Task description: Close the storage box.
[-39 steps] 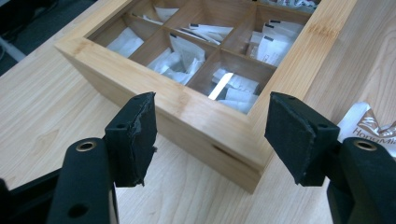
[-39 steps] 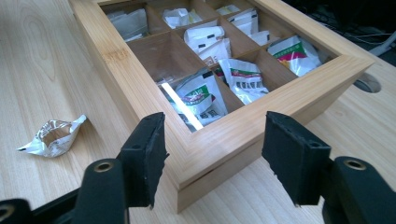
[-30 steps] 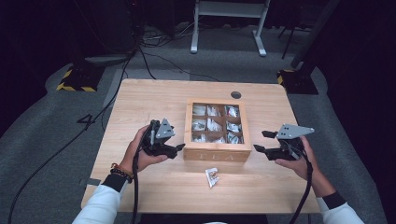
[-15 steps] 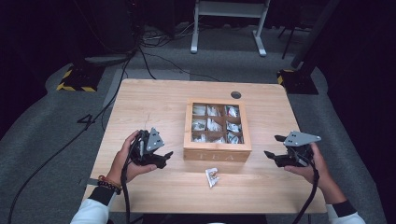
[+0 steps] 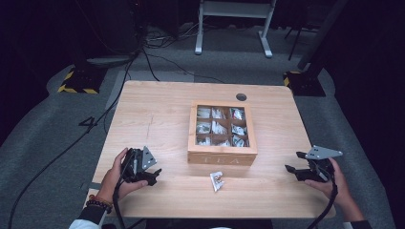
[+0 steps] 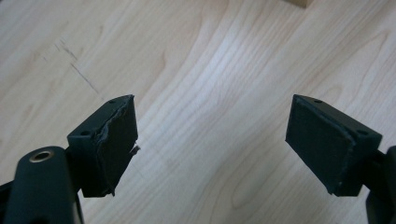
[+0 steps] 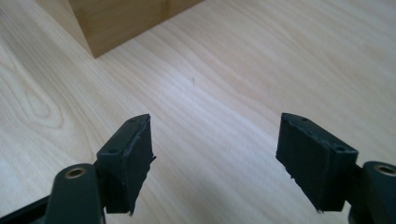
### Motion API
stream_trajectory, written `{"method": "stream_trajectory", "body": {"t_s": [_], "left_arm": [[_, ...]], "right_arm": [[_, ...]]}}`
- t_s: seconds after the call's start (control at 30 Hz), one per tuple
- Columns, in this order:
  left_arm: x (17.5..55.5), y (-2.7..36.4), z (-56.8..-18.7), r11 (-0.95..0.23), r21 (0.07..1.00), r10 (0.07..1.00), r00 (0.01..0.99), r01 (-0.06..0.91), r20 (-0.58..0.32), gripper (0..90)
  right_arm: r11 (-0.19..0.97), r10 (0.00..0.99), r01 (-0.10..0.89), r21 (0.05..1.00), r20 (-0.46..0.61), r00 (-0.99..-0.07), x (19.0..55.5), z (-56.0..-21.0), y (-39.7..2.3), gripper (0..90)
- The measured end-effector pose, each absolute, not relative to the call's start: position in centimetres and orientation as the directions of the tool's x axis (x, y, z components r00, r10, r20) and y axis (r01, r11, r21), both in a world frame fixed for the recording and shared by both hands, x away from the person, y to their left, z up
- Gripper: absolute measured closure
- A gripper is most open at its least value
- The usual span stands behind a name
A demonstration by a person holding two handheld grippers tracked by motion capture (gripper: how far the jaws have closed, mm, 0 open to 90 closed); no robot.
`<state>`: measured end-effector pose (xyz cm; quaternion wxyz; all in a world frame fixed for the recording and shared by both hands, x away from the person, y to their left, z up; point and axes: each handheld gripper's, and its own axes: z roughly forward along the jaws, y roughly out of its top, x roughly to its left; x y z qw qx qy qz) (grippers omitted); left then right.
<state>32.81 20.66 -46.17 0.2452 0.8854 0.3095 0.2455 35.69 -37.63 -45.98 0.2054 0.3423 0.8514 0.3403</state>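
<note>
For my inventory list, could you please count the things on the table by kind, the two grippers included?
Tea box: 1
Loose packet: 1
Grippers: 2, the left gripper and the right gripper, both open and holding nothing
Total: 4

My bench (image 5: 162, 109) is pale wood with wavy grain, tea box (image 5: 222, 157) a warmer honey tan. Both my tools (image 5: 152, 174) (image 5: 292, 168) are black, and the packet (image 5: 217, 181) just in front of the box is silvery white.

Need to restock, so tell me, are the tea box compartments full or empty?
Filled: the tea box shows pale packets in all nine compartments through its top. One packet lies outside.
</note>
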Motion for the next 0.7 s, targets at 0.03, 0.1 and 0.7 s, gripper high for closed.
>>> {"method": "stream_trajectory", "body": {"t_s": [0.03,0.1,0.7], "left_arm": [[32.7,20.9,-46.4,-0.681,0.589,0.674,0.687,0.436,0.271,17.1],[32.6,21.5,-46.8,-0.668,0.597,0.674,0.701,0.445,0.233,17.1],[30.7,28.6,-50.4,-0.416,0.688,0.809,0.587,0.594,-0.017,15.6]], "right_arm": [[0.53,0.728,0.449,0.719,-0.116,-0.675,35.5,-46.2,-38.0,27.0],[0.516,0.734,0.459,0.723,-0.098,-0.672,35.1,-46.8,-38.6,26.6],[0.379,0.815,0.545,0.748,0.008,-0.579,32.2,-50.3,-41.7,24.5]]}}
